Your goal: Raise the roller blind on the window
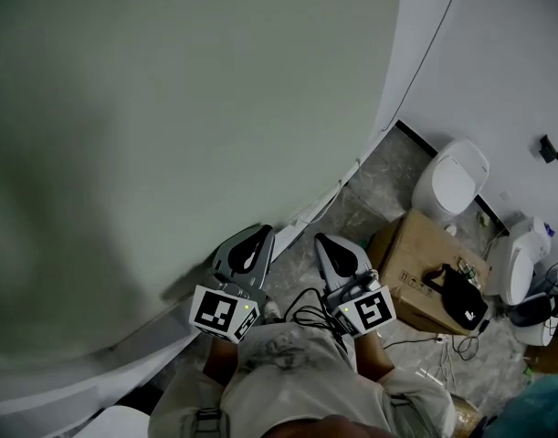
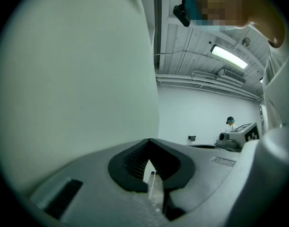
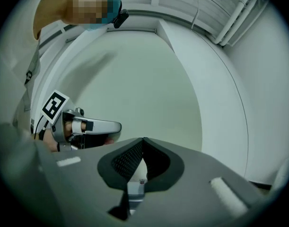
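Roller blind (image 1: 169, 108) before left tool (image 1: 260, 233) and right tool (image 1: 321, 239), both level, closed.

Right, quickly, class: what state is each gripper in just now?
Left gripper: closed, jaw tips together, holding nothing.
Right gripper: closed, jaw tips together, holding nothing.

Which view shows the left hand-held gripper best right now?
Head view: the left hand-held gripper shows whole from above. Right gripper view catches its side only; left gripper view, only its shut jaws.
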`<act>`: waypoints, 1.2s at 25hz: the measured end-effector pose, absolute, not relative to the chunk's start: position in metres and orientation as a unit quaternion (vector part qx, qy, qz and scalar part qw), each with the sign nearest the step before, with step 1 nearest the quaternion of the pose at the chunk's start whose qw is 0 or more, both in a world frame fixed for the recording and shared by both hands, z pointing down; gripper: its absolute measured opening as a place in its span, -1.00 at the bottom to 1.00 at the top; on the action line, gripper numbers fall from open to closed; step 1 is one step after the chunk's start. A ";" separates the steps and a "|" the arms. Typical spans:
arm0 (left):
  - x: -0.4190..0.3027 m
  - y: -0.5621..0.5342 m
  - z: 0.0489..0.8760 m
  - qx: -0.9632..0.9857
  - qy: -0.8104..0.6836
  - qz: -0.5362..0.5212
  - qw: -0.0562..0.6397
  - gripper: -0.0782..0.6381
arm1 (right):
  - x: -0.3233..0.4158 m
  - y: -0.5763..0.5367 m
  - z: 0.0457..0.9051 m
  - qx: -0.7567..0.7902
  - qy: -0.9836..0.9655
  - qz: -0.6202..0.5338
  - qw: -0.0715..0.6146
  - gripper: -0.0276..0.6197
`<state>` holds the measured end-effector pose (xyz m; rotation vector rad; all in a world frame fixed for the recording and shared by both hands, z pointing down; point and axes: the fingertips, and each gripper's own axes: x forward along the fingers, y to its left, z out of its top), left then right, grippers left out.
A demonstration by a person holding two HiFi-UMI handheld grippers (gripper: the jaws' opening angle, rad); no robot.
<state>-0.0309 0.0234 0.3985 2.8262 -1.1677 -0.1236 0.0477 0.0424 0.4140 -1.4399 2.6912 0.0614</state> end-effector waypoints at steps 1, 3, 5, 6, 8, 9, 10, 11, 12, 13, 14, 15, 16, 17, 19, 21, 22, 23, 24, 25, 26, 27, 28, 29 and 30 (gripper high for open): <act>-0.034 0.019 0.398 0.922 -0.382 -0.041 0.041 -0.77 | 0.049 0.039 0.413 -0.475 0.878 0.021 0.047 -0.88; -0.038 0.012 0.398 0.921 -0.385 -0.039 0.043 -0.77 | 0.054 0.031 0.416 -0.485 0.873 0.015 0.039 -0.88; -0.041 0.005 0.399 0.919 -0.390 -0.038 0.044 -0.77 | 0.061 0.023 0.422 -0.496 0.868 0.012 0.024 -0.88; -0.043 0.001 0.399 0.918 -0.392 -0.037 0.044 -0.77 | 0.062 0.018 0.420 -0.499 0.866 0.014 0.025 -0.88; -0.047 -0.008 0.398 0.916 -0.398 -0.034 0.044 -0.77 | 0.062 0.008 0.414 -0.501 0.865 0.017 0.030 -0.88; -0.048 -0.012 0.397 0.915 -0.401 -0.033 0.043 -0.77 | 0.061 0.003 0.414 -0.499 0.866 0.017 0.032 -0.88; -0.050 -0.017 0.398 0.913 -0.405 -0.032 0.042 -0.77 | 0.060 -0.002 0.415 -0.495 0.868 0.015 0.032 -0.88; -0.052 -0.022 0.399 0.911 -0.409 -0.031 0.041 -0.77 | 0.060 -0.006 0.419 -0.492 0.870 0.010 0.031 -0.88; -0.054 -0.026 0.401 0.909 -0.414 -0.030 0.040 -0.77 | 0.059 -0.010 0.423 -0.491 0.871 0.006 0.026 -0.88; -0.057 -0.031 0.403 0.906 -0.420 -0.029 0.040 -0.77 | 0.058 -0.016 0.426 -0.490 0.872 0.004 0.022 -0.88; -0.059 -0.037 0.404 0.903 -0.427 -0.029 0.040 -0.77 | 0.057 -0.023 0.426 -0.487 0.873 0.006 0.020 -0.88; -0.063 -0.044 0.405 0.899 -0.435 -0.028 0.040 -0.77 | 0.055 -0.031 0.427 -0.483 0.875 0.009 0.019 -0.88; -0.066 -0.050 0.406 0.895 -0.443 -0.028 0.042 -0.77 | 0.055 -0.038 0.429 -0.480 0.877 0.009 0.016 -0.88; -0.069 -0.054 0.407 0.891 -0.451 -0.028 0.044 -0.77 | 0.055 -0.045 0.430 -0.477 0.879 0.009 0.013 -0.88; -0.073 -0.061 0.406 0.884 -0.464 -0.027 0.047 -0.77 | 0.057 -0.058 0.429 -0.472 0.881 0.015 0.014 -0.88; -0.074 -0.067 0.405 0.878 -0.476 -0.024 0.047 -0.77 | 0.059 -0.071 0.426 -0.469 0.883 0.022 0.013 -0.88; -0.074 -0.071 0.405 0.875 -0.481 -0.023 0.048 -0.77 | 0.059 -0.077 0.430 -0.468 0.883 0.018 0.005 -0.88; -0.075 -0.075 0.406 0.873 -0.485 -0.021 0.050 -0.77 | 0.059 -0.084 0.435 -0.470 0.883 0.015 -0.006 -0.88; -0.075 -0.081 0.407 0.870 -0.489 -0.019 0.051 -0.77 | 0.059 -0.093 0.438 -0.473 0.881 0.016 -0.015 -0.87; -0.076 -0.087 0.407 0.868 -0.493 -0.016 0.052 -0.76 | 0.059 -0.104 0.440 -0.478 0.878 0.022 -0.021 -0.86; -0.077 -0.092 0.407 0.866 -0.497 -0.014 0.053 -0.77 | 0.058 -0.114 0.442 -0.483 0.875 0.027 -0.029 -0.85; -0.078 -0.096 0.407 0.864 -0.501 -0.011 0.054 -0.77 | 0.057 -0.122 0.447 -0.486 0.873 0.027 -0.037 -0.83; -0.078 -0.098 0.408 0.861 -0.505 -0.010 0.055 -0.77 | 0.056 -0.128 0.454 -0.487 0.872 0.022 -0.046 -0.82; -0.079 -0.098 0.410 0.858 -0.510 -0.009 0.056 -0.77 | 0.054 -0.131 0.462 -0.485 0.873 0.014 -0.053 -0.81; -0.079 -0.098 0.412 0.856 -0.514 -0.010 0.056 -0.77 | 0.053 -0.132 0.468 -0.483 0.874 0.008 -0.057 -0.81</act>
